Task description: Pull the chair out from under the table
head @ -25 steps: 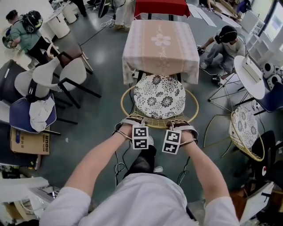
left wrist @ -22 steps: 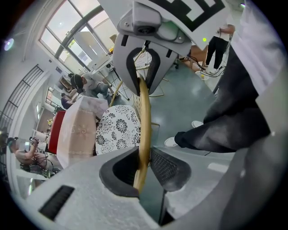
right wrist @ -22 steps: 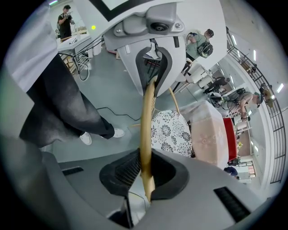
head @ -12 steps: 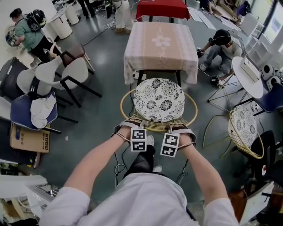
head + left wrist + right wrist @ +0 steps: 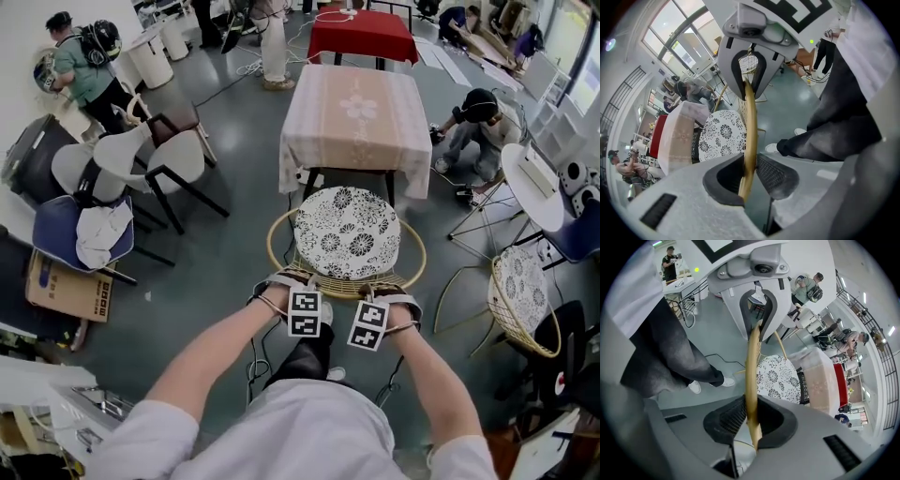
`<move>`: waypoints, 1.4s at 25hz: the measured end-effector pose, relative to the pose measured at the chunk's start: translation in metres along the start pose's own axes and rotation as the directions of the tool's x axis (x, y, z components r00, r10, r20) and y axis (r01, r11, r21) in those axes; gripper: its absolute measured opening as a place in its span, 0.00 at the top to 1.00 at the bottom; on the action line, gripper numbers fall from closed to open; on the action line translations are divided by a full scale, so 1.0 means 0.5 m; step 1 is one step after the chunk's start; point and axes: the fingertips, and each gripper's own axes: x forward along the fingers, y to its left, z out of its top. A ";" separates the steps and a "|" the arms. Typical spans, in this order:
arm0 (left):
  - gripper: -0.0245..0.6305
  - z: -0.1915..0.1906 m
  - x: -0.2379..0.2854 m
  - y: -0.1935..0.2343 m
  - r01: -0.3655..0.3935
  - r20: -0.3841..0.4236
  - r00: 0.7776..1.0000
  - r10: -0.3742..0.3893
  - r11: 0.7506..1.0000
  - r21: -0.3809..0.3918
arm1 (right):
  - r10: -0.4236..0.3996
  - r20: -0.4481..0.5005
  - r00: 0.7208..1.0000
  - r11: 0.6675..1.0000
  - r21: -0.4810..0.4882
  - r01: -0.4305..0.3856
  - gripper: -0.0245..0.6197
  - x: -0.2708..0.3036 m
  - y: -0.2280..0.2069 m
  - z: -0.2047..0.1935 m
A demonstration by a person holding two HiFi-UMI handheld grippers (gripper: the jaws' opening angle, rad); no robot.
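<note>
Left gripper [image 5: 749, 174] points steeply down, jaws narrowed onto the tan rattan rim [image 5: 750, 112] of the chair [image 5: 346, 234]; the rim runs up between the two ribbed pads [image 5: 774, 174] and sits against them, so it is gripped. Right gripper [image 5: 750, 420] does the same: jaws pressed on the same rim [image 5: 752, 357], the hoop passing straight through the gap, both pads on it. In the head view the left gripper [image 5: 281, 283] and right gripper [image 5: 389, 295] sit side by side on the near arc of the chair's hoop, marker cubes facing up, forearms reaching out from the wearer's body to them. The chair is directly ahead of both grippers: round black-and-white floral cushion [image 5: 349, 230] inside the rattan ring, grippers on the side nearest the wearer, table [image 5: 323, 122] on the far side. Seat lies almost wholly clear of the table's near edge, with the cushion's far edge just at the hanging hem of the pinkish cloth. Wearer's dark trouser leg and white shoe [image 5: 774, 148] show just beside the rim, near the chair's base. Further out: a red-covered table [image 5: 361, 33] behind, white chairs [image 5: 169, 155] at left, a cardboard box [image 5: 67, 289] on the floor, a second rattan chair [image 5: 517, 298] at right, a crouching person [image 5: 476, 117] beside the table
</note>
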 end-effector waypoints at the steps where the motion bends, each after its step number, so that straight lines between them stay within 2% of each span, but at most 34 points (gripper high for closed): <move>1: 0.84 -0.001 -0.001 0.000 -0.005 0.001 1.000 0.005 1.000 -0.005 | 0.000 0.005 1.000 1.000 0.017 0.000 0.89 0.000 -0.001 0.001; 4: 0.84 -0.003 -0.004 0.001 -0.022 0.017 1.000 0.022 0.999 -0.036 | -0.014 0.017 1.000 0.997 0.076 0.013 0.87 -0.001 -0.005 0.003; 7: 0.84 -0.008 -0.007 0.004 -0.013 0.032 0.999 0.016 0.994 -0.107 | -0.039 0.017 0.999 0.995 0.096 0.037 0.85 -0.004 -0.008 0.007; 11: 0.83 -0.009 -0.021 0.005 -0.009 0.038 0.999 0.014 0.992 -0.128 | -0.049 0.026 0.998 0.989 0.140 0.045 0.83 -0.015 -0.014 0.010; 14: 0.83 0.003 -0.039 0.006 -0.011 0.064 0.998 0.023 0.984 -0.180 | -0.064 0.040 0.997 0.980 0.190 0.055 0.81 -0.033 -0.018 0.008; 17: 0.83 0.013 -0.055 0.002 -0.010 0.093 0.995 0.036 0.962 -0.274 | -0.099 0.031 0.995 0.965 0.245 0.088 0.80 -0.053 -0.018 0.008; 20: 0.83 0.035 -0.083 0.008 -0.019 0.161 0.983 0.087 0.924 -0.383 | -0.137 0.072 0.988 0.929 0.356 0.103 0.81 -0.078 -0.021 0.026; 22: 0.83 0.056 -0.104 0.017 -0.021 0.204 0.971 0.127 0.890 -0.455 | -0.178 0.123 0.976 0.883 0.458 0.103 0.86 -0.100 -0.036 0.043; 24: 0.83 0.076 -0.119 0.028 -0.018 0.235 0.957 0.168 0.847 -0.531 | -0.210 0.171 0.963 0.816 0.573 0.076 0.87 -0.119 -0.052 0.056; 26: 0.83 0.096 -0.132 0.038 -0.001 0.265 0.943 0.201 0.798 -0.602 | -0.236 0.219 0.947 0.731 0.682 0.025 0.89 -0.137 -0.065 0.066; 28: 0.83 0.111 -0.148 0.053 0.015 0.288 0.927 0.241 0.741 -0.671 | -0.275 0.259 0.926 0.633 0.774 -0.029 0.91 -0.156 -0.079 0.069; 31: 0.91 0.122 -0.179 0.082 0.037 0.306 0.896 0.321 0.634 -0.772 | -0.358 0.294 0.886 0.496 0.864 -0.086 0.95 -0.187 -0.105 0.064; 33: 0.95 0.128 -0.202 0.095 0.049 0.316 0.875 0.367 0.582 -0.812 | -0.405 0.310 0.860 0.440 0.891 -0.114 0.96 -0.210 -0.118 0.066; 35: 0.95 0.133 -0.222 0.106 0.051 0.320 0.854 0.410 0.547 -0.836 | -0.450 0.324 0.832 0.401 0.906 -0.136 0.96 -0.233 -0.131 0.070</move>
